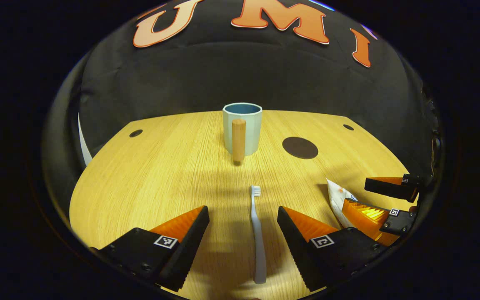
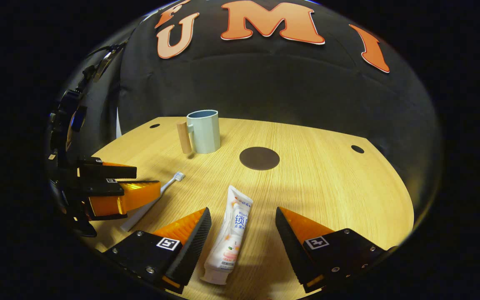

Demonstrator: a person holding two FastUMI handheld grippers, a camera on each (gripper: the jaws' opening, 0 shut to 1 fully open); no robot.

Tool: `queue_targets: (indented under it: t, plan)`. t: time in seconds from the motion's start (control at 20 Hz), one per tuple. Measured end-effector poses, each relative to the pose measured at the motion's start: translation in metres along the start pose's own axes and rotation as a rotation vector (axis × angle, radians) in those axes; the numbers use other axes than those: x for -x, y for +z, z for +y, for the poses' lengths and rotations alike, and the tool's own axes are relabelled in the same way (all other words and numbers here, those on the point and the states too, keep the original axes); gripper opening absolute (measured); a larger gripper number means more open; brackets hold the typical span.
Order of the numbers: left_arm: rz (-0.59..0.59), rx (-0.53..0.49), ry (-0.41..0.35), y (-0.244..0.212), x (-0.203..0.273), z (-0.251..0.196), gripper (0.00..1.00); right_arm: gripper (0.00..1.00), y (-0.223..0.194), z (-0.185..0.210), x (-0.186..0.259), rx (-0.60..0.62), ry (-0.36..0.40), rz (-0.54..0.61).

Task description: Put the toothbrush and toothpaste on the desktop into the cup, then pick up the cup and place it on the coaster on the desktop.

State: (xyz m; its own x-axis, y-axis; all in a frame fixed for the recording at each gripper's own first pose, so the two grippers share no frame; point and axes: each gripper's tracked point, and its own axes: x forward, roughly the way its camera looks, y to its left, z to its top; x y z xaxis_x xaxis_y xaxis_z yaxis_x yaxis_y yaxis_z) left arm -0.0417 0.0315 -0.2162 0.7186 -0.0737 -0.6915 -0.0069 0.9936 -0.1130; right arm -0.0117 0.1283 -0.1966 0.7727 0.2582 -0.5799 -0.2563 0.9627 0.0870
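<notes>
The toothbrush (image 1: 257, 233) lies between the left gripper's (image 1: 243, 214) parted jaws; the toothpaste (image 2: 228, 235) between the right gripper's (image 2: 243, 216) parted jaws, both on the worktop (image 2: 327, 183).

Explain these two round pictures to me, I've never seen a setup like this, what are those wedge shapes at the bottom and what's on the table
The wedges are the two fingers of handheld grippers; a person holds one in each hand, and a camera rides on each, looking forward.

In the left gripper view, the left gripper is open, its fingers on either side of a toothbrush lying on the wooden desktop. In the right gripper view, the right gripper is open around a toothpaste tube, also lying flat.

Farther back stand a pale cup with a wooden handle and a dark round coaster. Nothing is held yet.
</notes>
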Motion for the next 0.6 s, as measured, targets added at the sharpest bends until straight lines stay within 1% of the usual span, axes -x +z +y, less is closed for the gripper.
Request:
queue_targets:
  t: [0.15,0.2,0.25,0.3,0.35,0.4,0.45,0.5,0.55,0.6]
  plan:
    - [0.056,0.015,-0.004,-0.014,-0.008,-0.005,0.99,0.9,-0.006,0.003,-0.007,-0.007,0.002,0.029]
    - [0.073,0.015,-0.006,-0.017,-0.009,-0.007,0.98,0.86,-0.011,0.003,-0.009,-0.007,-0.003,0.041]
    - [0.09,0.015,-0.006,-0.022,-0.01,-0.008,0.96,0.84,-0.014,0.003,-0.012,0.002,-0.005,0.048]
    - [0.097,0.009,0.002,-0.023,-0.01,-0.008,0.9,0.81,-0.015,0.003,-0.014,0.021,-0.013,0.051]
    - [0.097,0.001,0.0,-0.024,-0.012,-0.009,0.89,0.78,-0.015,0.004,-0.015,0.042,-0.015,0.05]
    - [0.107,-0.003,-0.006,-0.026,-0.013,-0.013,0.87,0.73,-0.015,0.007,-0.015,0.061,-0.021,0.05]
    - [0.115,-0.012,0.001,-0.027,-0.014,-0.013,0.81,0.71,-0.015,0.008,-0.016,0.081,-0.025,0.054]
    - [0.13,-0.017,0.008,-0.029,-0.013,-0.011,0.85,0.66,-0.016,0.009,-0.014,0.108,-0.027,0.057]
    - [0.138,-0.023,0.009,-0.028,-0.009,-0.012,0.78,0.64,-0.013,0.011,-0.015,0.13,-0.03,0.047]
    - [0.151,-0.027,0.009,-0.028,-0.009,-0.013,0.75,0.58,-0.012,0.011,-0.015,0.143,-0.036,0.048]
